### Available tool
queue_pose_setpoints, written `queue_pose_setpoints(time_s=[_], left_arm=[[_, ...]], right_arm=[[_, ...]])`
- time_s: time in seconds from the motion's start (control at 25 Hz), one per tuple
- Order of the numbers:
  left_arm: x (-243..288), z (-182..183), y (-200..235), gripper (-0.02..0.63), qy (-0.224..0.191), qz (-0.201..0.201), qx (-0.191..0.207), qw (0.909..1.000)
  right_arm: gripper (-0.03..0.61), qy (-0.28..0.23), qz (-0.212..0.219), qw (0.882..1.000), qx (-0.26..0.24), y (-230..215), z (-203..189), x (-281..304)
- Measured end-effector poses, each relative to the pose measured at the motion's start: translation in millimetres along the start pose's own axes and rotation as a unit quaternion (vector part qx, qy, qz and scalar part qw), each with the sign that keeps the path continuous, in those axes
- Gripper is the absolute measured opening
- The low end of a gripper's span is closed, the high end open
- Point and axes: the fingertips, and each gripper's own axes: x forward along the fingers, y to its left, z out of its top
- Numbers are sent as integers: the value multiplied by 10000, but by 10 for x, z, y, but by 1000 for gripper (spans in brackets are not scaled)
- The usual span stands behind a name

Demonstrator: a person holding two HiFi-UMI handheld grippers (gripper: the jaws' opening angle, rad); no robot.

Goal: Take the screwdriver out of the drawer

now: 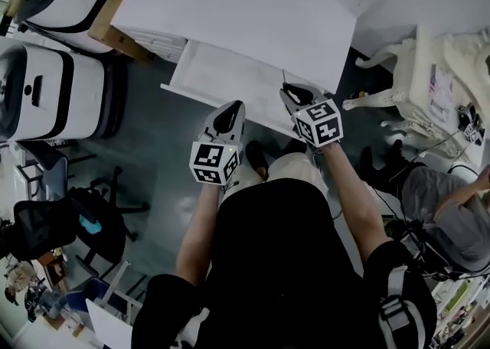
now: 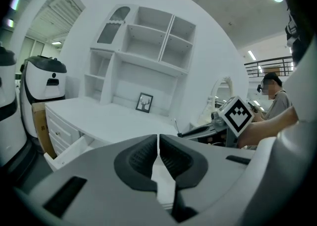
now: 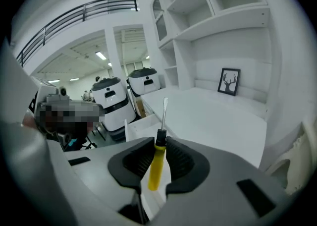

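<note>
A screwdriver (image 3: 157,163) with a yellow handle, black collar and thin metal shaft sits clamped between the pads of my right gripper (image 3: 158,158), its tip pointing up and away over the white desk (image 3: 208,116). From the head camera, the right gripper (image 1: 297,97) hangs above the front edge of the open white drawer (image 1: 222,72), the screwdriver's shaft (image 1: 284,78) poking out ahead of it. My left gripper (image 1: 227,119) hovers beside it to the left, just in front of the drawer; its pads (image 2: 143,159) meet with nothing between them.
A white desk with a shelf hutch (image 2: 143,46) and a small framed deer picture (image 2: 144,102) lies ahead. White-and-black robot units (image 1: 46,87) stand to the left, an office chair (image 1: 69,225) lower left. A white ornate chair (image 1: 429,72) and a seated person (image 1: 452,210) are at right.
</note>
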Motion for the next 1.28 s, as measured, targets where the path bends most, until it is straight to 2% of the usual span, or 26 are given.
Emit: queue_pose_setpoints(time_s=[0.36,0.6,0.8,1.0,1.28], left_arm=[[27,747,-135,32,-573,-153,316,9977],[-47,1241,-133,32,-901,-112,411,9950],[-165,1508,-167,32,-1117,-153,439,9927],[-230,1592,-219,32,-1175,-215,599,9910],[-244,1530,-165,32,-1072,-206,581,9923]], right_arm=[[91,-1263,35,9916,262,110,737,-779],[91,-2049,29,9786,191,113,1265,-1222],[91,-2504,37,9681,120,179,1565,-1497],[87,-2680,-131,9631,-233,265,1679,-1643],[87,-2699,-151,9624,-274,321,1677,-1634]])
